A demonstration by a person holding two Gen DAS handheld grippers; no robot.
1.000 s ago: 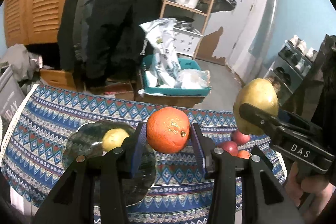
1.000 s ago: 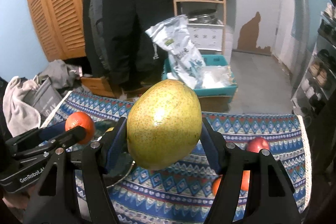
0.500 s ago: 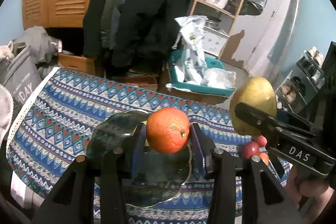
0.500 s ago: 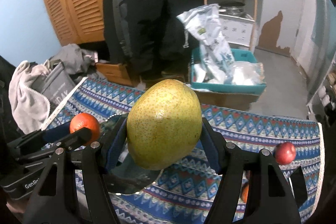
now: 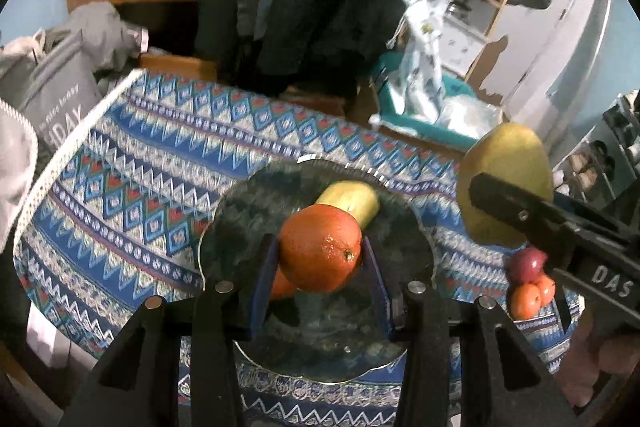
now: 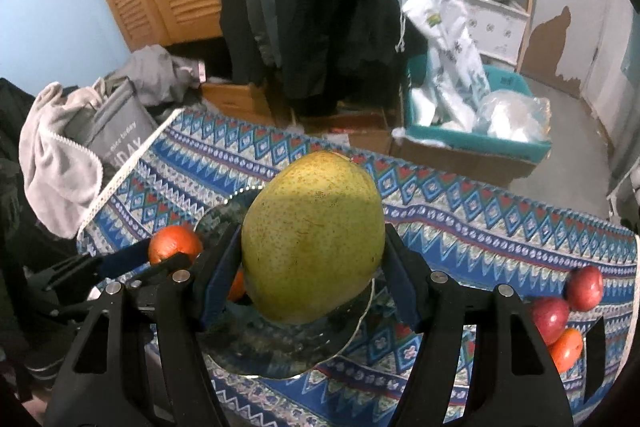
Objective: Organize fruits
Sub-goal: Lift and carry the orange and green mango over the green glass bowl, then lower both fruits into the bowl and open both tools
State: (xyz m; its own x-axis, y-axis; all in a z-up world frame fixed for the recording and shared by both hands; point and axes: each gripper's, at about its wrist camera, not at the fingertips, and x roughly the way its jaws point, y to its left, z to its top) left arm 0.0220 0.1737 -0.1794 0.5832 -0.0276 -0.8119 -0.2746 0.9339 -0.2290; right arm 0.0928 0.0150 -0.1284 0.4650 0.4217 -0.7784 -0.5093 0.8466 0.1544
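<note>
two grippers, both loaded: left gripper (image 5: 320, 255) is clamped on an orange (image 5: 320, 248) right over the glass plate (image 5: 248, 211), right gripper (image 6: 312, 263) squeezes a big pear (image 6: 313, 239) above that plate's near side. another pear (image 5: 352, 201) already sits on it.

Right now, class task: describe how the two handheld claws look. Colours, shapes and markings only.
Both are black, angular frames with silver screw heads. The left claw has two broad arms ending in dark blue pads; its side carries white "GenRobot" lettering, seen in the right wrist view. The right claw has matching blue pads and is marked "DAS" in white. No cables or sleeves show.
</note>
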